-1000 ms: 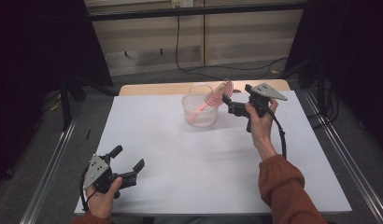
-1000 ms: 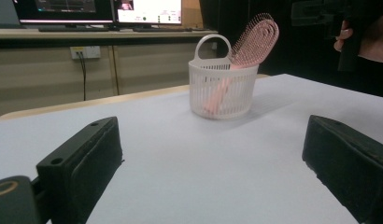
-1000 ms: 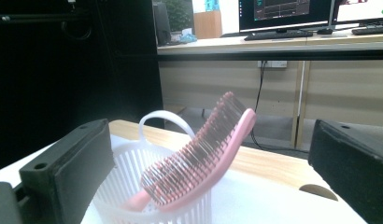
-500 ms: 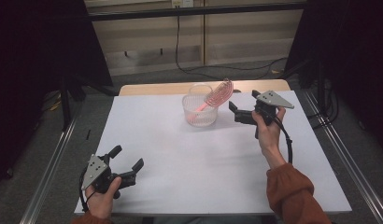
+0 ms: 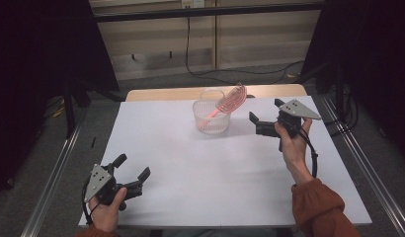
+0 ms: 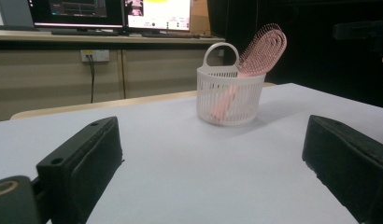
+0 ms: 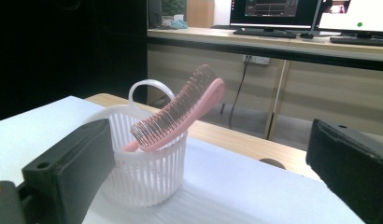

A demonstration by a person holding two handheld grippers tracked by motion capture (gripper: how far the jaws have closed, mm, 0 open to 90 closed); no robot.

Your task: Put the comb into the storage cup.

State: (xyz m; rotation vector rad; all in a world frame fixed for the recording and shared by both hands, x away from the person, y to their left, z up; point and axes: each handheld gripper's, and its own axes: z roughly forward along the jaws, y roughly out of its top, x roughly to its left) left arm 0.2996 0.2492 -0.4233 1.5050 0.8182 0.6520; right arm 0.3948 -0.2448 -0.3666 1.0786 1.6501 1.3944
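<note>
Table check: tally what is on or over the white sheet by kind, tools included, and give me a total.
Pink plastic hairbrush: 1, leaning in the basket, bristle head above the rim.
White slotted plastic basket with loop handle: 1.
Black two-jaw grippers: 2, left gripper and right gripper, both open with nothing between the jaws.
Total: 4.

Two black hand-held grippers, left gripper (image 5: 133, 171) and right gripper (image 5: 265, 114) each topped with a grey three-cornered plate dotted with small holes, thick matte jaws with a round screw hole, black cable (image 5: 313, 157) looped by the wrist, rust-orange sleeve (image 5: 325, 209) with gathered cuff
</note>
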